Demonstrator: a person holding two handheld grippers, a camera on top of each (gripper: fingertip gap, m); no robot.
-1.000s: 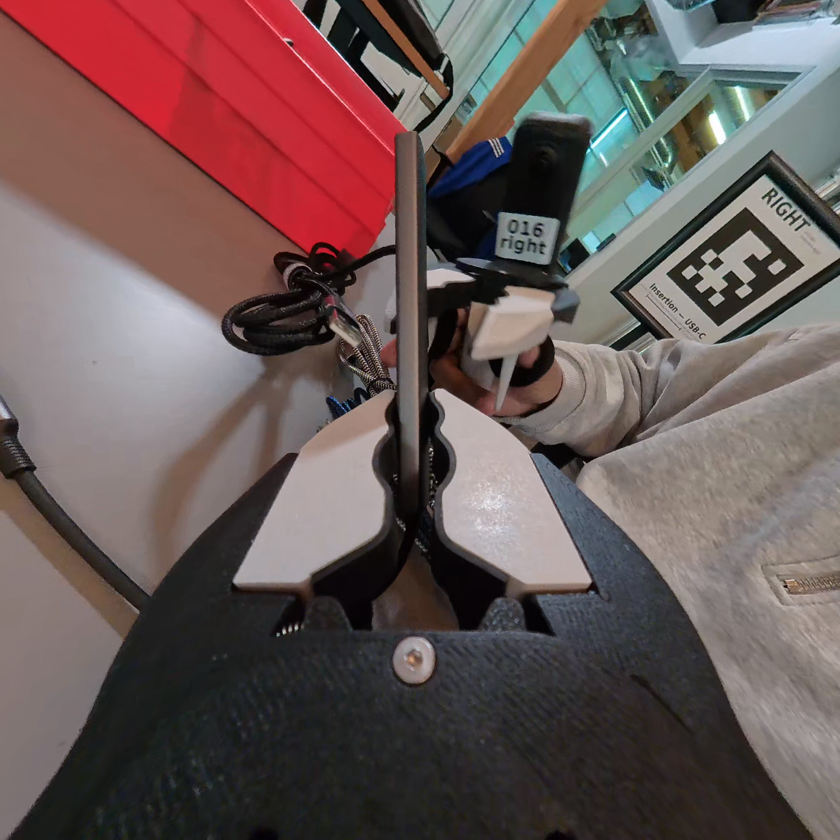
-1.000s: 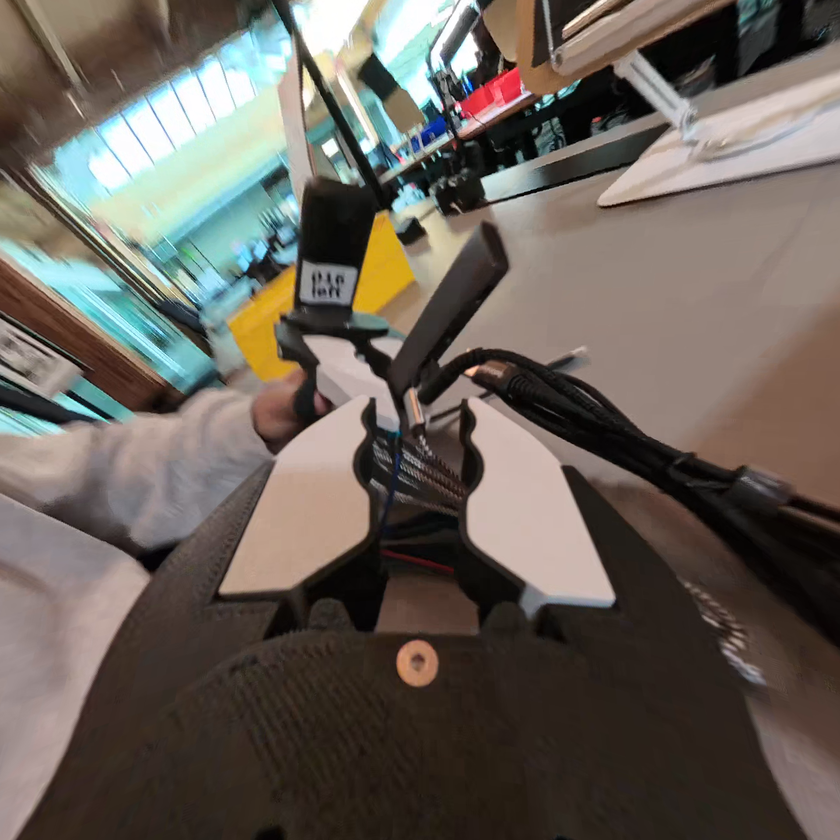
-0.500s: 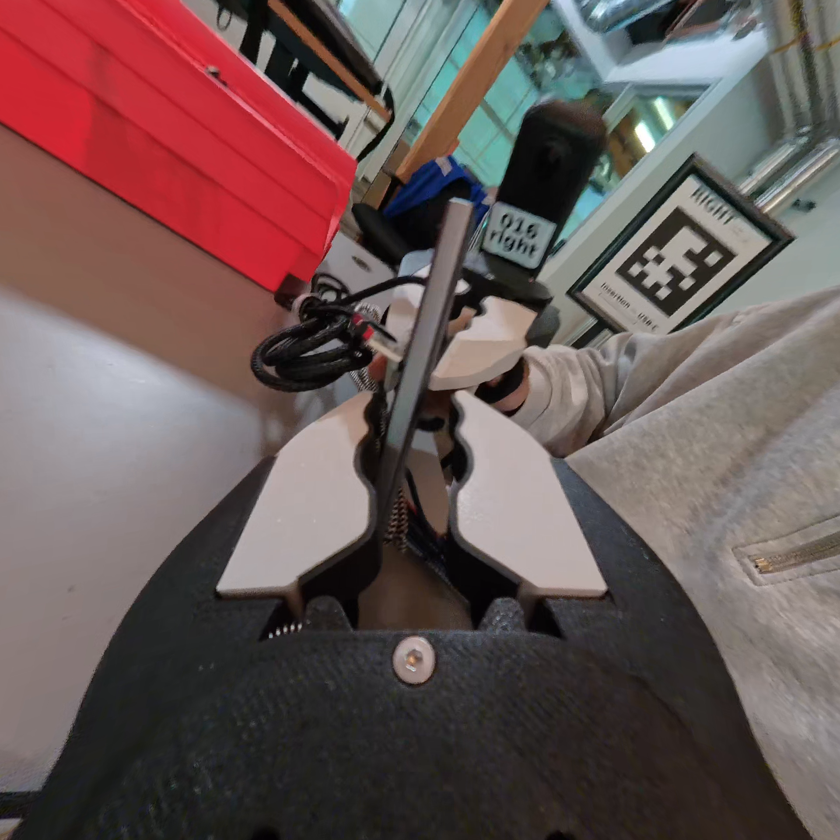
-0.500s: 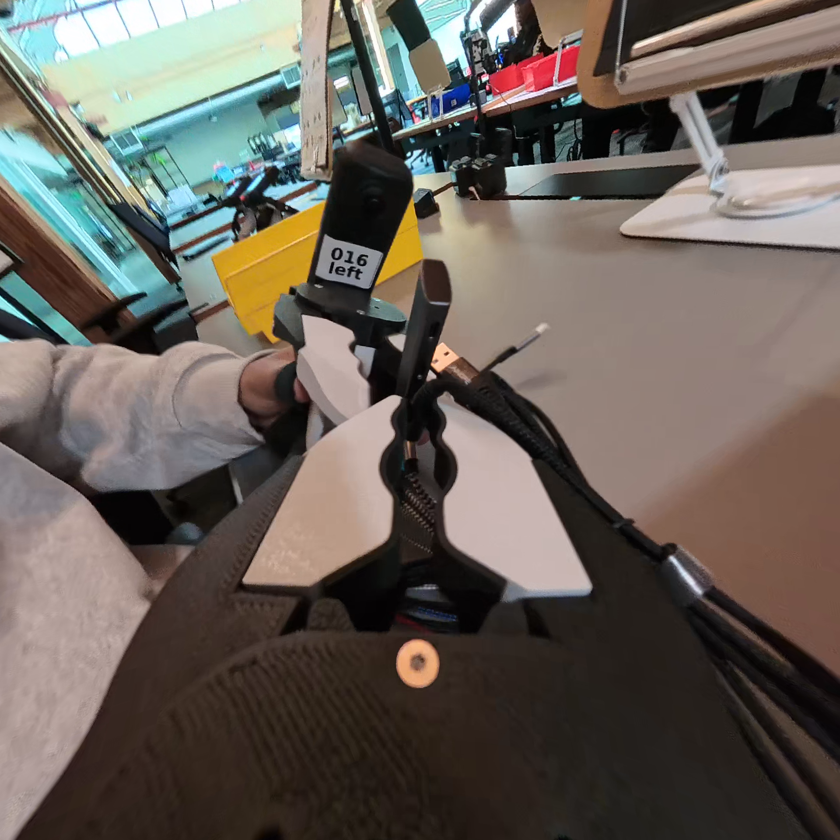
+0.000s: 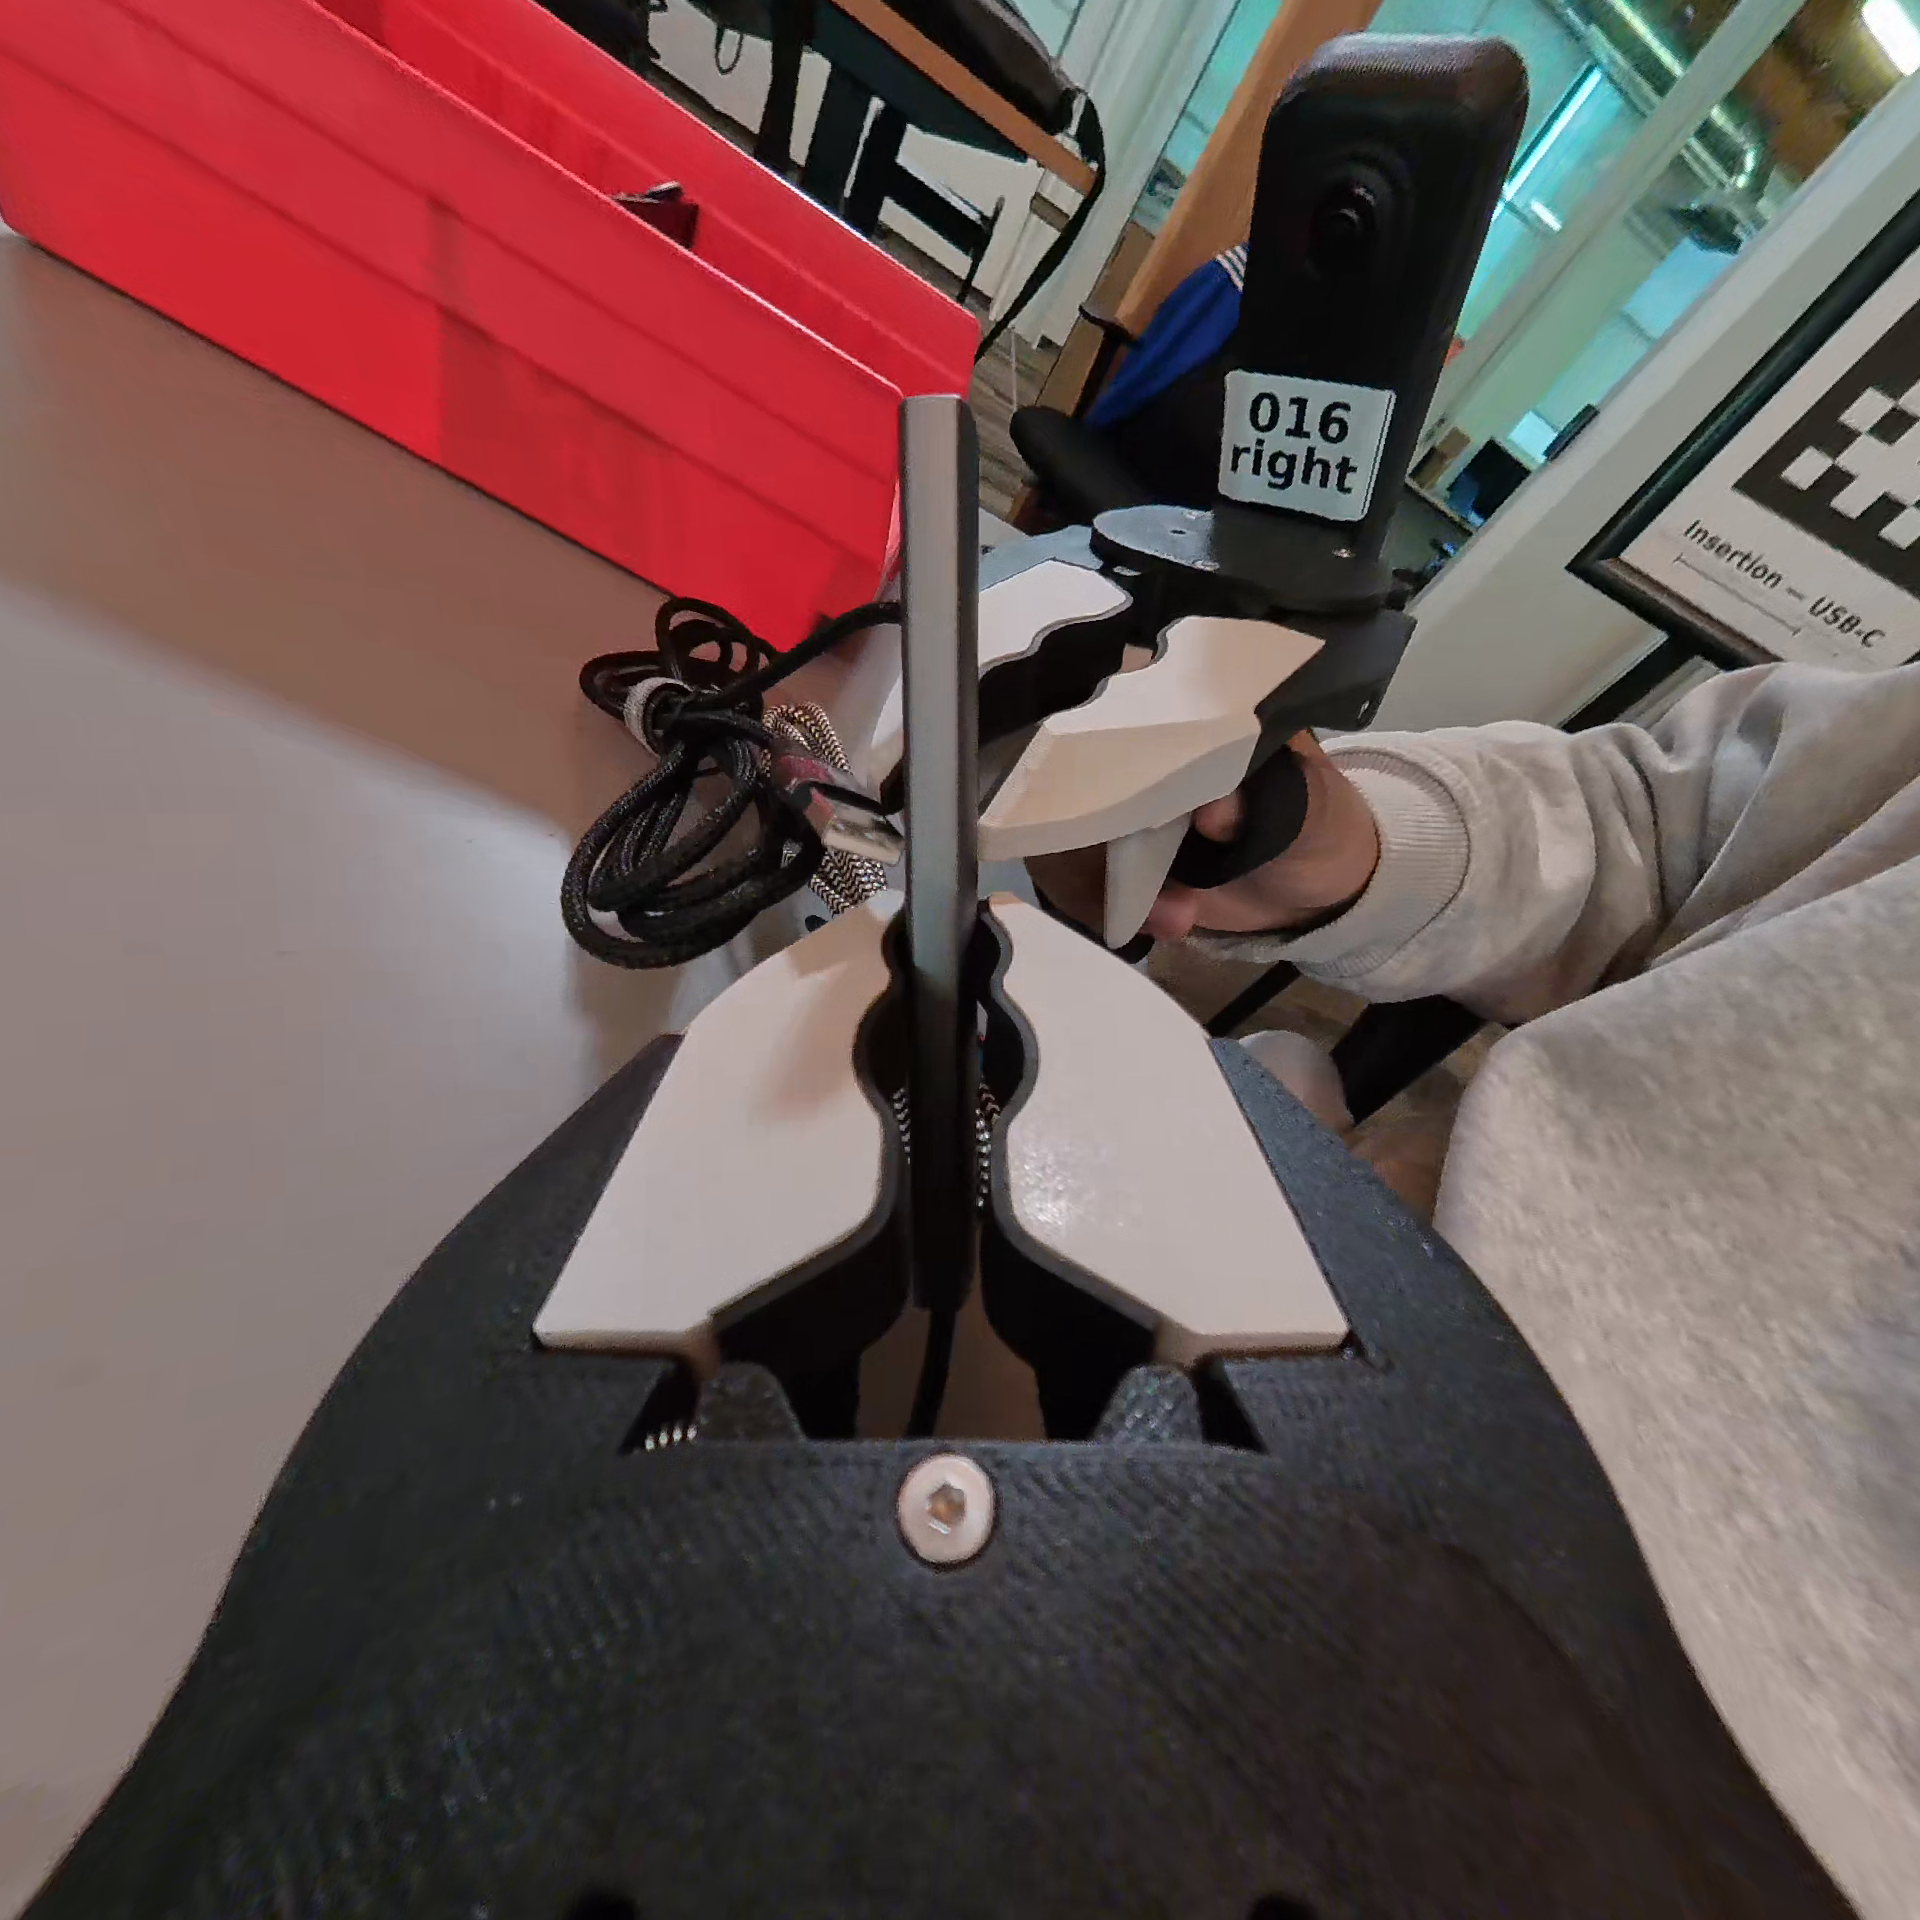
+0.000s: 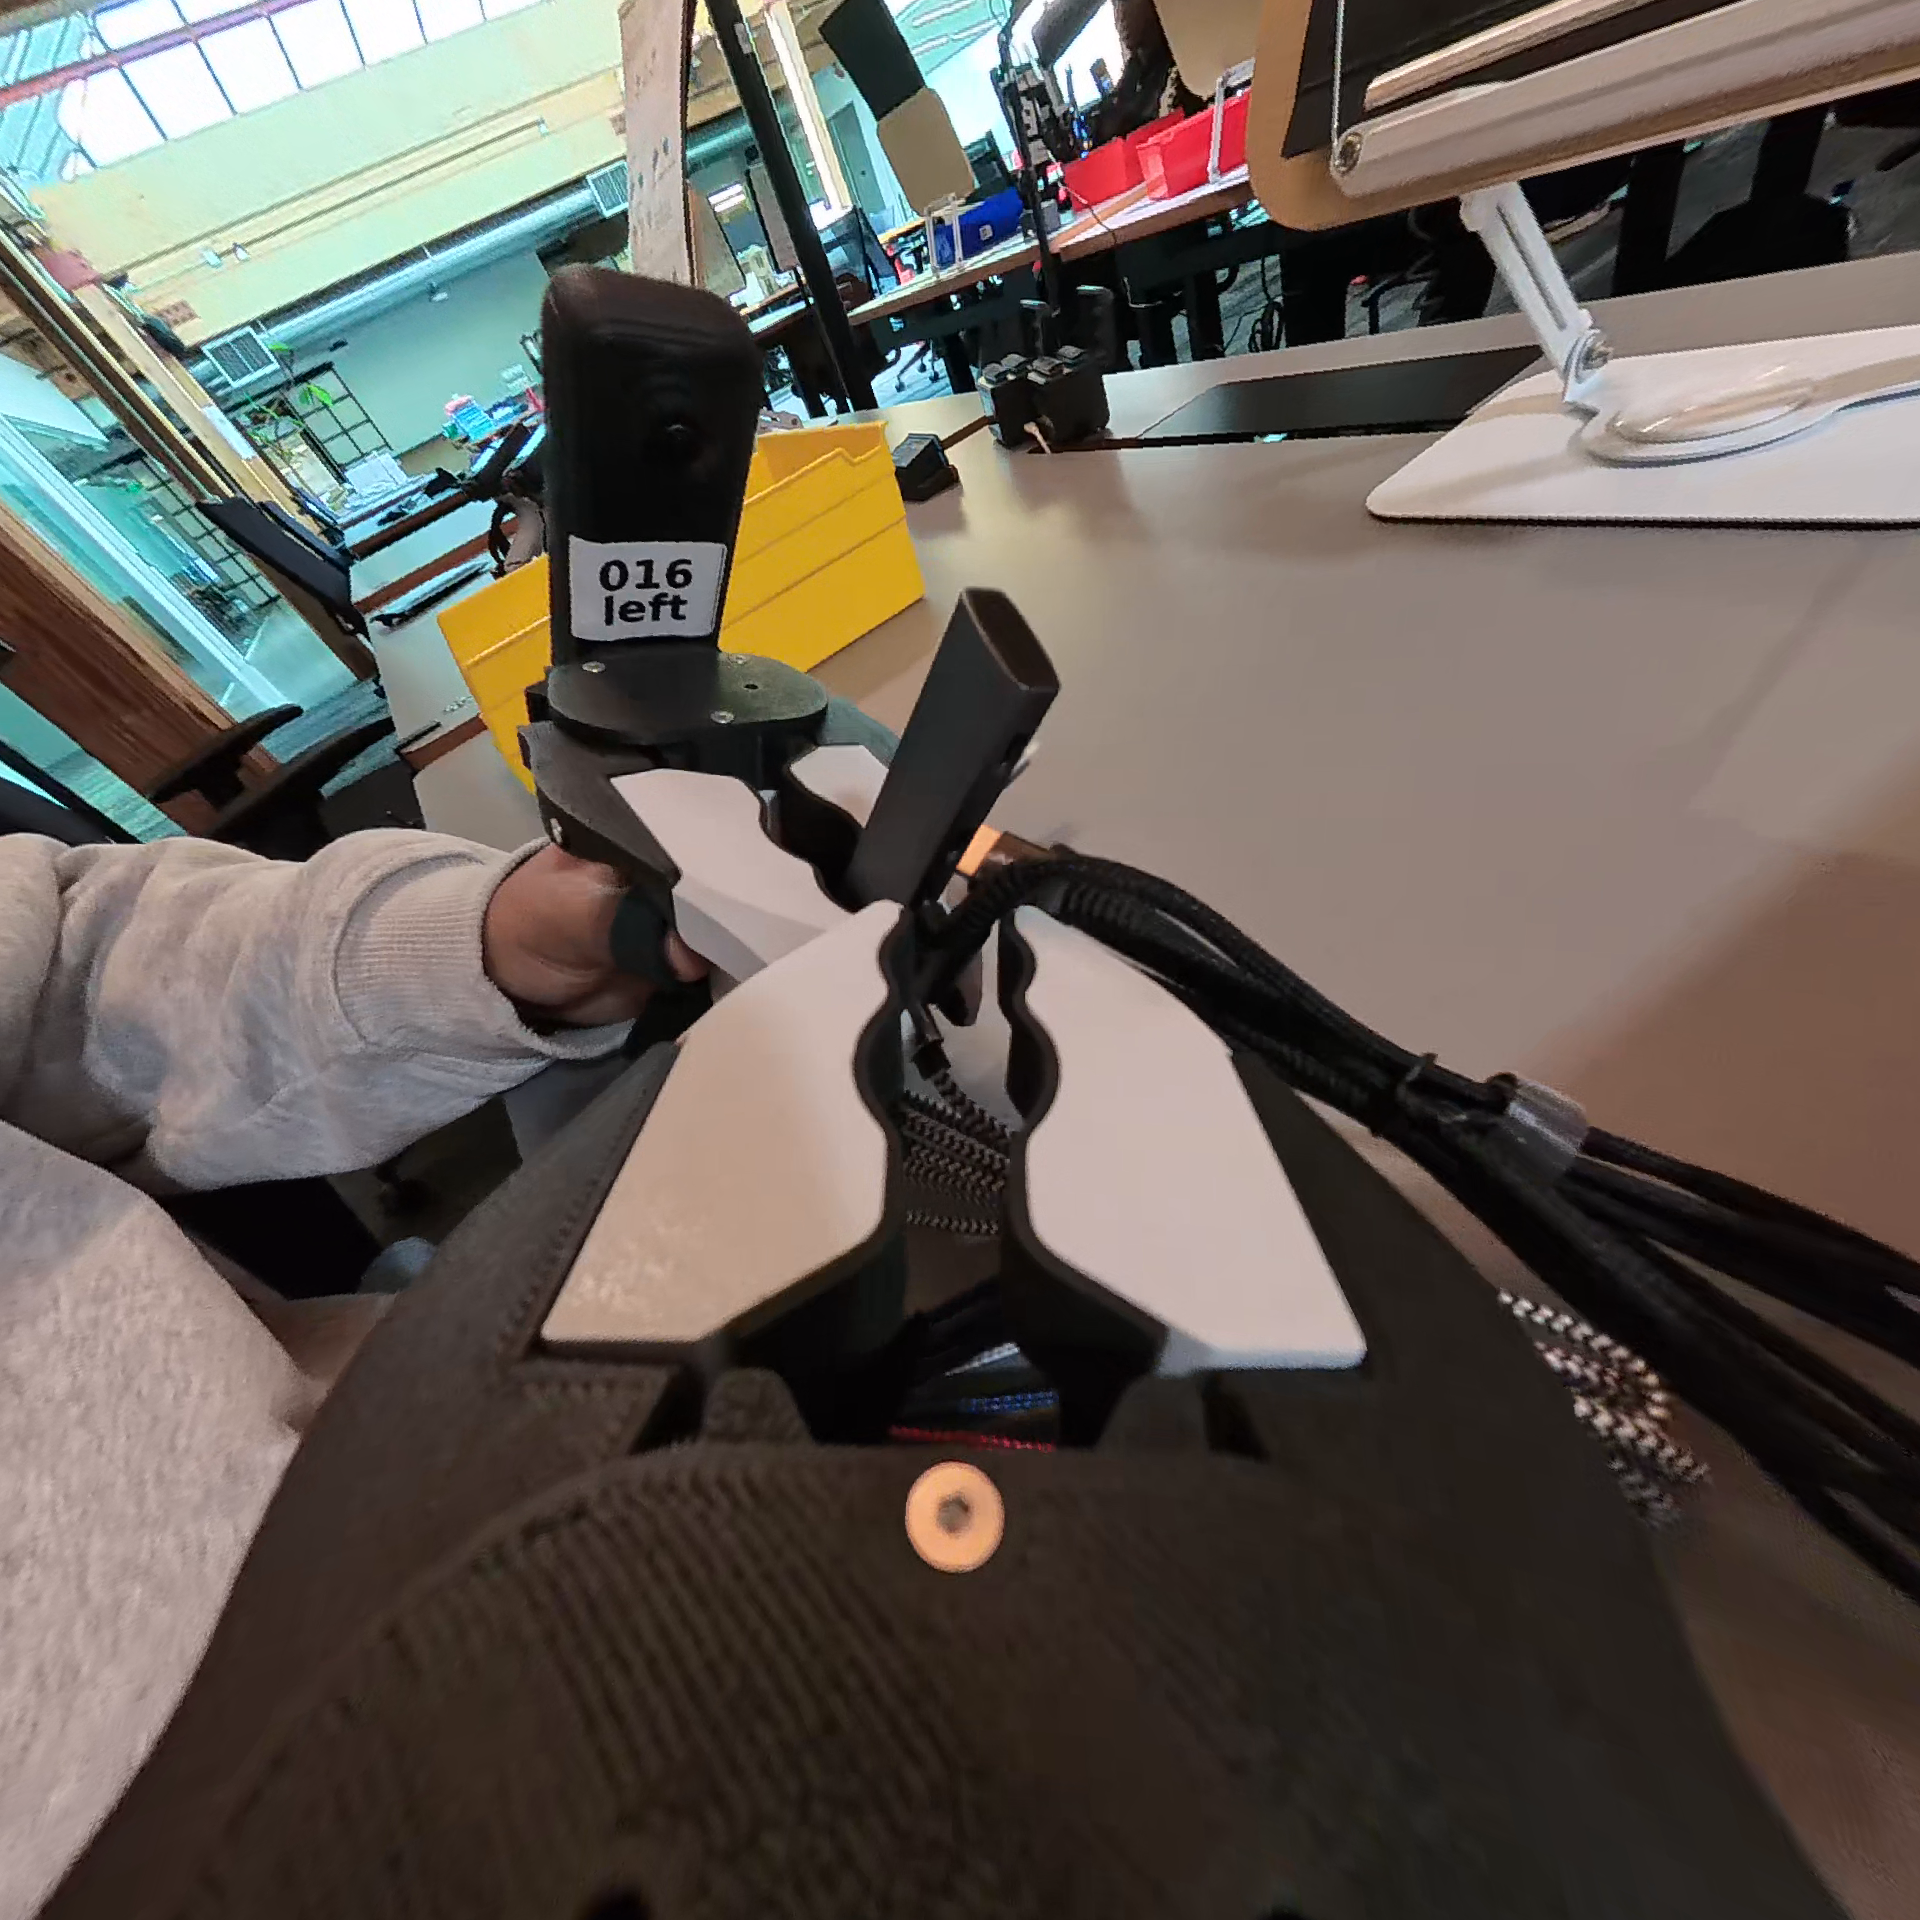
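Dark grey and slim, the flat device (image 5: 938, 727) stands upright and edge-on, clamped between the fingers of the left hand-held gripper (image 5: 940, 935) above the tabletop (image 5: 260, 831). The right hand-held gripper (image 6: 951, 920) is closed on a thin black cable of the braided cable bundle (image 6: 1195, 966). The bundle's metal USB plug (image 5: 847, 826) sits just beside the device's narrow edge; whether they touch I cannot tell.

A steady hold, in my judgement, asks the left fingers to grip the device squarely on its flat faces, low down, so it cannot pivot. The right needs a firm pinch close to the plug, with the loose loops kept clear.

Half a second ago the device leaned to the right in the left wrist view; now it is vertical. The right hand-held gripper has come nearer, and the red bin (image 5: 468, 260) sits farther back.
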